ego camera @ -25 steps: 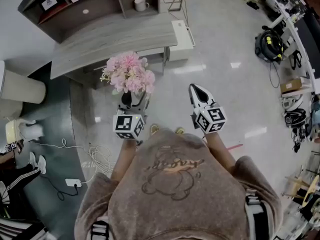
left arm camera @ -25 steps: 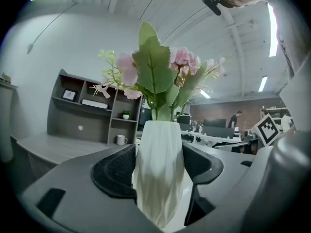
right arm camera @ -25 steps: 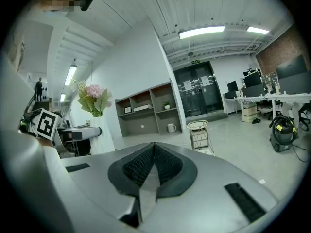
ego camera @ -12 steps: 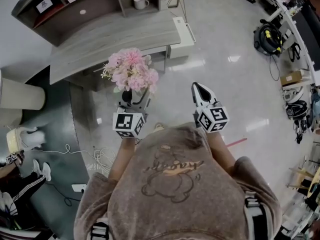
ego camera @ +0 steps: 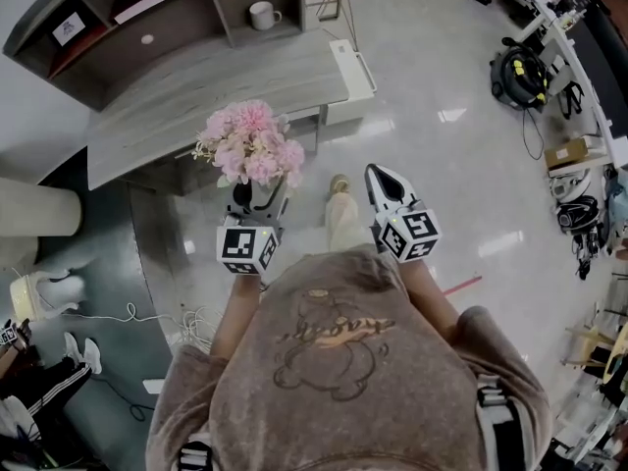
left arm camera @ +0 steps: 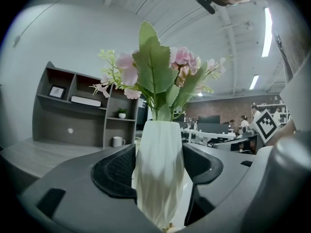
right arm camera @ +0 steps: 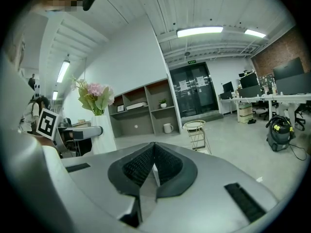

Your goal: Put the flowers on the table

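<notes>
A bunch of pink flowers [ego camera: 251, 143] with green leaves stands in a white ribbed vase [left arm camera: 158, 171]. My left gripper [ego camera: 257, 196] is shut on that vase, its black pads pressing both sides, and carries it upright above the floor. The grey wooden table [ego camera: 196, 91] lies just ahead of the flowers. My right gripper [ego camera: 383, 182] is shut with nothing in it, held level beside the left one. In the right gripper view the flowers [right arm camera: 93, 96] and vase show at the left.
Behind the table stands a shelf unit [ego camera: 147, 8] with a white mug [ego camera: 261, 14]. A wire stool [right arm camera: 197, 132] stands near it. Cables [ego camera: 108, 312] lie on the floor at the left; a vacuum cleaner [ego camera: 518, 75] and desks fill the right.
The person has stepped forward, one foot now showing between the grippers. The table and shelf have come a little closer. Both grippers keep their grip and spacing.
</notes>
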A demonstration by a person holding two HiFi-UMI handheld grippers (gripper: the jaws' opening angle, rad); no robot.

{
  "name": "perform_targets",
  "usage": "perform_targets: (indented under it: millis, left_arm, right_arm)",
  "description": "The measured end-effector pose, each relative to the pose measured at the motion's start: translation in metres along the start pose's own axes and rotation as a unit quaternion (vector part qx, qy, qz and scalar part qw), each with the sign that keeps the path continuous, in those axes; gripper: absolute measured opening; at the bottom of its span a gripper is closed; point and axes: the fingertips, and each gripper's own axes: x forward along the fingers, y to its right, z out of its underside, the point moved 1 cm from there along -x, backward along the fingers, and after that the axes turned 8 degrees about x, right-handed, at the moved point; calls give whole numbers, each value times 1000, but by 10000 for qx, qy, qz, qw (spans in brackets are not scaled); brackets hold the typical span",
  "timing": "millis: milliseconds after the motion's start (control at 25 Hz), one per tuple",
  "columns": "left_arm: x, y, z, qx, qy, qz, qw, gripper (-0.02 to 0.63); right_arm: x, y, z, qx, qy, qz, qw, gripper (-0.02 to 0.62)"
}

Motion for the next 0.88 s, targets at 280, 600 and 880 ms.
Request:
perform_targets:
  millis: [280, 600, 880]
  left_arm:
    - [63, -33, 0, 1, -88, -134, 9999, 310]
    - [148, -66, -16, -64, -63, -341, 9994, 310]
    - [225, -88, -39, -172, -32, -610, 9980, 310]
  right_arm:
    - [69, 36, -28, 18, 16, -145, 9999, -2]
    - [145, 84, -72, -29, -106, -404, 9991, -2]
    - [208, 136, -122, -118, -222, -642, 9976, -2]
